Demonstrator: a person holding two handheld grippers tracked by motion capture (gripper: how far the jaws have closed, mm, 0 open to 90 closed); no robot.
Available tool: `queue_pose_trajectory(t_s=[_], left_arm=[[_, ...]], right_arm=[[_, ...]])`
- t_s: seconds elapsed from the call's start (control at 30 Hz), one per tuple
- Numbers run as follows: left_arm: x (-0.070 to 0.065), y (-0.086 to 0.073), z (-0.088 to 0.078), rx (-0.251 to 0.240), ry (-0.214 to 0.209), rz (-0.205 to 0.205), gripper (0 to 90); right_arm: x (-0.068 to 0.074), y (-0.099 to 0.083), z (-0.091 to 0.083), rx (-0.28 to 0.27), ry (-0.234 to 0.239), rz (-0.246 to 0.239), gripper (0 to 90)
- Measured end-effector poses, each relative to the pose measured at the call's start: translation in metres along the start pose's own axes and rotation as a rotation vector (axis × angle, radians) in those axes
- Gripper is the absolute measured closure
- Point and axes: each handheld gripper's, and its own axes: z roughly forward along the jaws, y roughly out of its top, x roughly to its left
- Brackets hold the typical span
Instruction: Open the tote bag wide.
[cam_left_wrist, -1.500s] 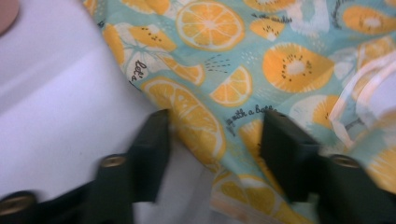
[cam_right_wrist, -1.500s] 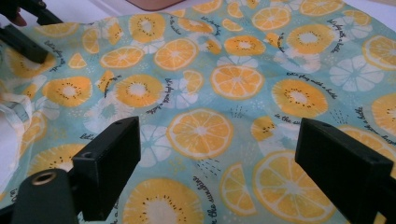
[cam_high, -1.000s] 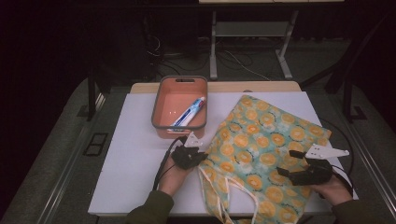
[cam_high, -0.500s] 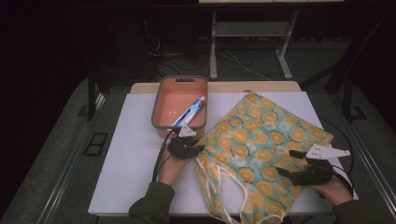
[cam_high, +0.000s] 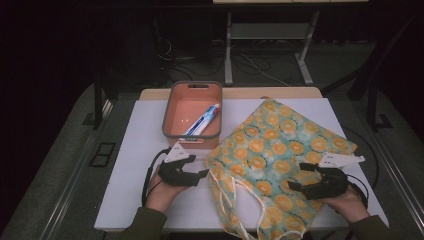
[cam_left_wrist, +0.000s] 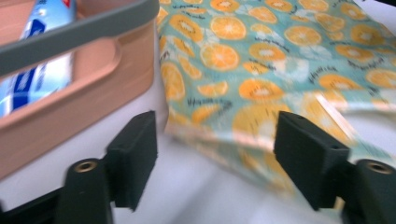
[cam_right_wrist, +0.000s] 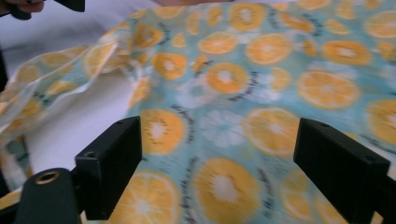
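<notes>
The white surface (cam_high: 135, 150) carries an orange-print bag (cam_high: 280, 150) spread at the right, beside a pink bin (cam_high: 172, 107) holding a tube (cam_high: 202, 120). The right tool (cam_high: 302, 179) hovers over the bag, jaws wide apart, empty. The left tool (cam_high: 197, 172), likewise spread and empty, points at the bag's edge.

Counted on the white tabletop (cam_high: 130, 150): one orange plastic bin with grey rim (cam_high: 192, 131), one blue-and-white toothpaste tube (cam_high: 202, 120), one teal orange-slice-print fabric bag (cam_high: 280, 150), two black hand-held grippers, left (cam_high: 200, 174) and right (cam_high: 296, 186).
</notes>
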Motion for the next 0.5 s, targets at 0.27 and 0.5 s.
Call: queue_pose_trajectory(t_s=[0.27, 0.5], left_arm=[[-0.006, -0.030, -0.017, 0.035, -0.013, -0.026, 17.4], [-0.007, -0.030, -0.009, 0.069, -0.016, -0.007, 17.4]], right_arm=[[0.036, 0.016, 0.032, 0.041, 0.108, -0.084, 16.8], [0.076, 0.019, 0.055, 0.099, 0.255, -0.183, 23.3]])
